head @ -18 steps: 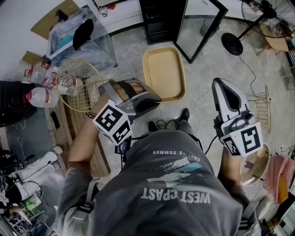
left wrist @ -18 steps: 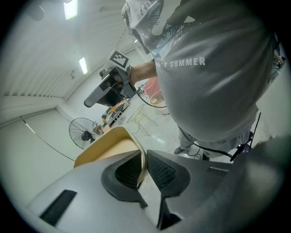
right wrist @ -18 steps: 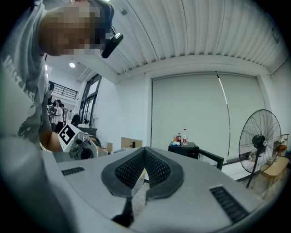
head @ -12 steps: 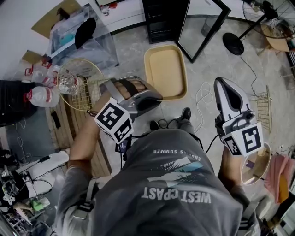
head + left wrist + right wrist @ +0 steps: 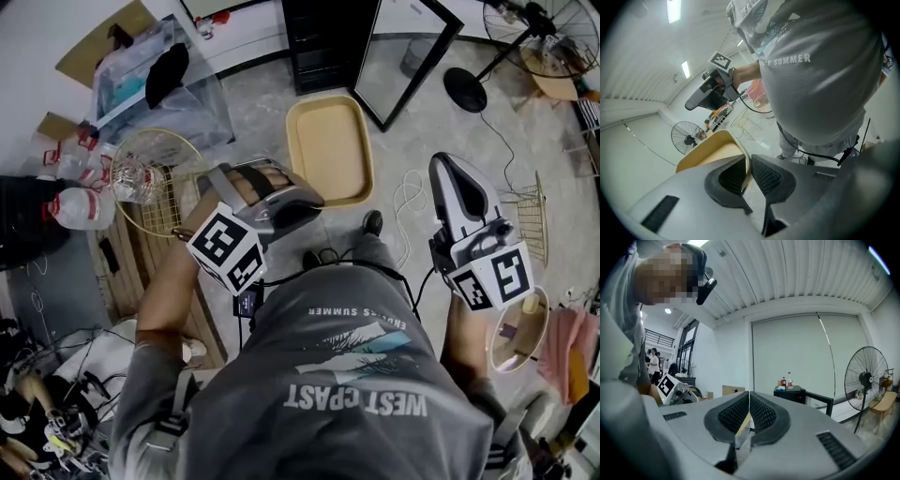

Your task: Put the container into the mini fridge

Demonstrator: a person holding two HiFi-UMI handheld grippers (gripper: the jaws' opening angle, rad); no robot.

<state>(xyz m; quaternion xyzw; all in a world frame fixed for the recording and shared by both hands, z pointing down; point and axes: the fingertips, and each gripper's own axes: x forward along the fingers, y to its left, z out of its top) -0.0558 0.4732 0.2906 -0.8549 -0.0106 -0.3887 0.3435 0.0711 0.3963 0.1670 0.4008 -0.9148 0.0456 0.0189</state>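
The container is a shallow beige tray [image 5: 328, 150] held out level over the floor. My left gripper [image 5: 317, 202] is shut on its near rim. In the left gripper view the tray [image 5: 712, 150] rises behind the jaws, and its rim runs into the narrow slit of the left gripper [image 5: 749, 171]. The black mini fridge [image 5: 323, 37] stands just beyond the tray with its glass door [image 5: 403, 61] swung open to the right. My right gripper [image 5: 448, 169] hangs to the tray's right, shut on nothing. In its own view the right gripper [image 5: 749, 408] points at the fridge [image 5: 790, 392].
A wire basket [image 5: 159, 178] holding a plastic bottle sits on a wooden pallet at the left, with more bottles [image 5: 80, 206] beside it. A clear plastic bin [image 5: 150, 75] is behind them. A standing fan [image 5: 487, 56], a wire rack [image 5: 534, 220] and a loose cable [image 5: 408, 202] are at the right.
Both grippers and the tray keep nearly the same places. The view has shifted slightly. A person's legs at the lower left have moved out of sight.
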